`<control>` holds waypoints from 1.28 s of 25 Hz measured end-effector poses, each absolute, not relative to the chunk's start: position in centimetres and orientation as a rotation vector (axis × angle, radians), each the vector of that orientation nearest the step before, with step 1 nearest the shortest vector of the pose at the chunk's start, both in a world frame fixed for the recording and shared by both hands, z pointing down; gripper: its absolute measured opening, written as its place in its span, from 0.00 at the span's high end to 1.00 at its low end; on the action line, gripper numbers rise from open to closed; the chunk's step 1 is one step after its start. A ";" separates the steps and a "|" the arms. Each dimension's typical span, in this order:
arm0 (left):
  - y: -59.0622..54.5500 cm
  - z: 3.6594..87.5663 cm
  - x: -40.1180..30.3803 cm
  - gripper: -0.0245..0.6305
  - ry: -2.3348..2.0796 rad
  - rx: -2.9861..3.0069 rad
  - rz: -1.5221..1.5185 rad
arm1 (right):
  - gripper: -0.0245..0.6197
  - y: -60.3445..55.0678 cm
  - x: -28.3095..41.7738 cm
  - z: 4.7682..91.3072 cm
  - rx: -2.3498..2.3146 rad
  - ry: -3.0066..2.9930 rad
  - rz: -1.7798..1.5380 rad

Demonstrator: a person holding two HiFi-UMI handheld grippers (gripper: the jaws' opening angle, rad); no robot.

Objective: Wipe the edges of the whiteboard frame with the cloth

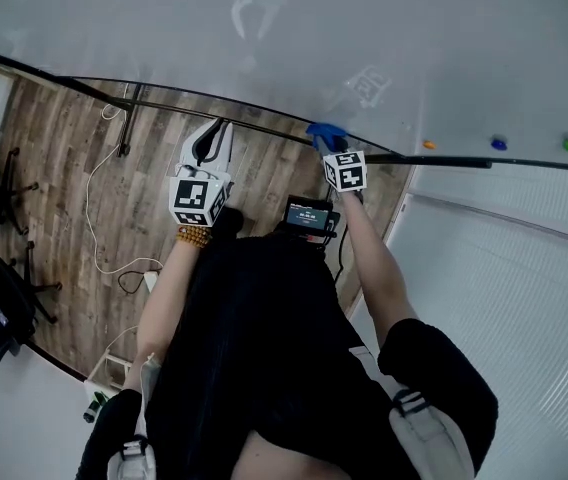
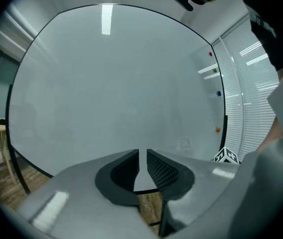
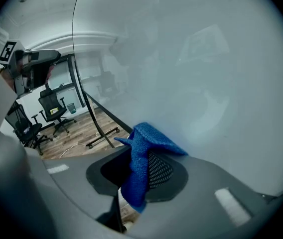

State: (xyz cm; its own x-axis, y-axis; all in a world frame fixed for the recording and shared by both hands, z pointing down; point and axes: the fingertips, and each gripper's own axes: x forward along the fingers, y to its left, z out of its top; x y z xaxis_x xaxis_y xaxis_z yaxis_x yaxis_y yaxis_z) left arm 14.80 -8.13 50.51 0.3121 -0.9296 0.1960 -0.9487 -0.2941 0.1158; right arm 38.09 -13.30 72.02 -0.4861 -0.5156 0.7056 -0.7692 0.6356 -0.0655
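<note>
At lower edge of whiteboard frame [image 1: 434, 160]: cloth [image 1: 326, 131] clamped in right gripper [image 1: 330, 144] fingers, apparently touching rail. Rail runs sideways both ways from cloth. Left gripper [image 1: 209, 140] below frame, fingers nearly together, empty.

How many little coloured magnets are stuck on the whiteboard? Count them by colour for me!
Red magnet: 1
Green magnet: 1
Blue magnet: 1
Orange magnet: 1
Total: 4
</note>
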 end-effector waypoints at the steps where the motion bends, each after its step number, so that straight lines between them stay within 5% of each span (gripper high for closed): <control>1: -8.2 50.6 14.3 0.90 -1.723 2.367 0.136 | 0.80 -13.4 37.6 72.1 0.998 -2.197 0.497; 32: -6.9 51.7 1.0 0.90 -1.694 2.370 0.174 | 0.80 -14.3 27.5 72.6 1.074 -2.145 0.529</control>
State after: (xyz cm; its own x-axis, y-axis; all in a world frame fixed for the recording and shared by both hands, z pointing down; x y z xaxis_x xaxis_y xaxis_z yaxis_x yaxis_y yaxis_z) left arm 0.95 -6.94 51.74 0.3275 -0.9178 0.2243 -0.9443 -0.3098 0.1113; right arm 27.48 -14.25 72.59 -0.4354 -0.5414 0.7192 -0.8135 0.5787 -0.0569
